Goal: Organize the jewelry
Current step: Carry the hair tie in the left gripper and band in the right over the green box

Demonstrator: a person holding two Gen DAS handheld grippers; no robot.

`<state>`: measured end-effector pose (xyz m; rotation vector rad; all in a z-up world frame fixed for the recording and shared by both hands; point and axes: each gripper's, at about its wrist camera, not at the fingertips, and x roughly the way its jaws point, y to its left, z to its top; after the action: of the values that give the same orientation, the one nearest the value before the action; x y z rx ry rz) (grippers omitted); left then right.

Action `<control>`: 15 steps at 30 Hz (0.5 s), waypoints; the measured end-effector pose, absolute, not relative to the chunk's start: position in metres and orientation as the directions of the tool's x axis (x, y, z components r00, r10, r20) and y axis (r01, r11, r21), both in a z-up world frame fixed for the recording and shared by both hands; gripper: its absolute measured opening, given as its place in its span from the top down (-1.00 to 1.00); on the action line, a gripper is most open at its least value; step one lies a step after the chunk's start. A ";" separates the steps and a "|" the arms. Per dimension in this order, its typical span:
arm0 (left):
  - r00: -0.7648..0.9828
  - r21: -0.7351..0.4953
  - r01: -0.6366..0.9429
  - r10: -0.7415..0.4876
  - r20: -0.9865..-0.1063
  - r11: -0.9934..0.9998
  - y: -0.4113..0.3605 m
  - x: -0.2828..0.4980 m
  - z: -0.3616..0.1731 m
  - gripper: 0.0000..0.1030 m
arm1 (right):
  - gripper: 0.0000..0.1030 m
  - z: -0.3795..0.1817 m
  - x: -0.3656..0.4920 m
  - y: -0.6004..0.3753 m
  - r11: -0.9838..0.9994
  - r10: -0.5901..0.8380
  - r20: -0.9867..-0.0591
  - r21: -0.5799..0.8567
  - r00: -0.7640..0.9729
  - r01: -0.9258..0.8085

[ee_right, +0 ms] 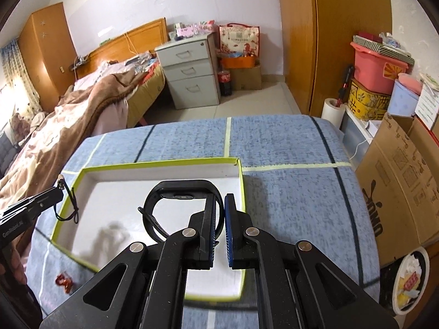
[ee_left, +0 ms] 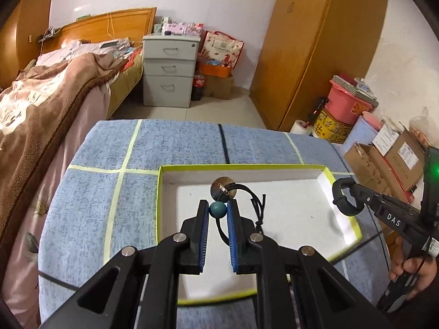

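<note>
Our left gripper (ee_left: 218, 209) squeezes the necklace's teal bead (ee_left: 217, 210); our right gripper (ee_right: 221, 208) probably pinches the black wristband (ee_right: 175, 192), both over the white box (ee_left: 296, 167) to drop them in.

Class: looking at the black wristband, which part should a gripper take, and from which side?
Take the black wristband by its thin strap, edge-on from the side, pads across the band, as the right gripper does; the open loop leaves room for one finger inside.

The tray (ee_left: 343, 216) sits on the desk (ee_left: 109, 192). The necklace (ee_left: 222, 192) hangs over the tray's middle; the wristband (ee_right: 181, 205) is held over its right part. A small trinket (ee_right: 64, 279) lies on the desk just left of the tray's near corner.
</note>
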<state>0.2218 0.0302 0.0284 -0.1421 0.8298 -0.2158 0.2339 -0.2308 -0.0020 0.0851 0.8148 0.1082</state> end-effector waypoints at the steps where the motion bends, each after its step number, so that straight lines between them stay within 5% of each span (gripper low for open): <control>1: 0.650 -0.208 0.134 -0.244 -0.720 0.969 0.030 0.225 0.026 0.73 | 0.88 -0.006 0.239 -0.230 0.992 0.126 -0.727 0.113 0.675 -0.063; 15: 0.576 -0.206 0.098 -0.224 -0.786 0.974 0.027 0.250 -0.012 0.73 | 0.88 -0.027 0.262 -0.220 0.994 0.106 -0.767 0.071 0.632 -0.081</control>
<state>0.2503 0.0266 -0.0125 -0.1456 0.9389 -0.1895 0.2621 -0.2195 -0.0270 0.0313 0.8800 0.1070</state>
